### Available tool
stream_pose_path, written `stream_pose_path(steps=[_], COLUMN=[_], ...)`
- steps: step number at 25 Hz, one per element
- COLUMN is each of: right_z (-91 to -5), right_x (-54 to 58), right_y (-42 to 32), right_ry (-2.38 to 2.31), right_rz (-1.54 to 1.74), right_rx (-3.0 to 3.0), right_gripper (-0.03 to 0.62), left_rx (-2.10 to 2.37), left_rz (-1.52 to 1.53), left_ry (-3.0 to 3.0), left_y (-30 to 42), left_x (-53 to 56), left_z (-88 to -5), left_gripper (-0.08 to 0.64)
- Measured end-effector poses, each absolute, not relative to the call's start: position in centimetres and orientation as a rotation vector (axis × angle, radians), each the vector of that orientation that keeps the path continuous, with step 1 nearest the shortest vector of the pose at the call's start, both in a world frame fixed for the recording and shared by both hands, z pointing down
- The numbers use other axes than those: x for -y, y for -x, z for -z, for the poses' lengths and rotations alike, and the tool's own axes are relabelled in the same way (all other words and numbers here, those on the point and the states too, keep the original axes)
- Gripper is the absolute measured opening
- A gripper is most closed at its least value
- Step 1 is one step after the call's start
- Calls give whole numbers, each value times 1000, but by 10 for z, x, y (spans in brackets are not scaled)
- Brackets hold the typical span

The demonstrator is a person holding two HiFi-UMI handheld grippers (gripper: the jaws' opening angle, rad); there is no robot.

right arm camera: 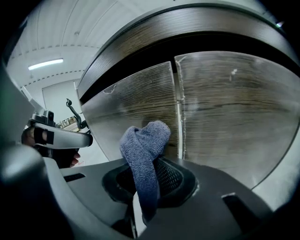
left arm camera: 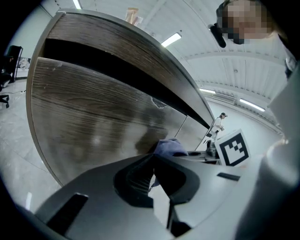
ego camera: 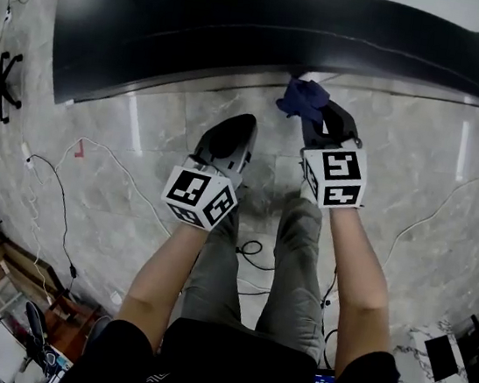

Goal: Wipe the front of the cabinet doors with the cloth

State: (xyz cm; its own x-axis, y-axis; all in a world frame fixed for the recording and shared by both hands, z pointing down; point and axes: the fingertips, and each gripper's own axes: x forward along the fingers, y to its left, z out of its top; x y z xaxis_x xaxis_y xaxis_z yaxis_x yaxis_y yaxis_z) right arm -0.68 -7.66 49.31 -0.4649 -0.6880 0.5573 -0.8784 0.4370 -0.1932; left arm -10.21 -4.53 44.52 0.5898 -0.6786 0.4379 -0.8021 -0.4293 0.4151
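Now your right gripper [right arm camera: 147,180] pinches the blue cloth [right arm camera: 140,145], bunched just beside the seam [right arm camera: 178,108] between the cabinet doors [right arm camera: 229,112]. Press the wad flat on the wood and sweep evenly away from that seam; hold the closed, empty left gripper [left arm camera: 153,163] back from it.

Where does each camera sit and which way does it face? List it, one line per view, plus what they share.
Head view: on the person's head, looking steeply down at floor and cabinet; forearms, legs, left gripper, right gripper show.
Left gripper view: rides the left gripper, faces the cabinet doors; its shut, empty jaws show.
Right gripper view: rides the right gripper, faces the door seam; its jaws clamp the cloth.
Shared: all three show cloth and cabinet.
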Motion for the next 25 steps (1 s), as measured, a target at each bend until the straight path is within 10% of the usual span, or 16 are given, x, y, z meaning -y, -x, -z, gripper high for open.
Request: stream_pose_path(steps=[25], right_z=[-512], right_x=[37], right_y=[152], right_ry=[-1062], right_rz=[-645], right_rx=[2408], right_gripper=[71], left_rx=[1342], left_rz=[-274], left_ry=[-2125], left_y=[226], left_x=[23], left_z=[-467], left_gripper=[9])
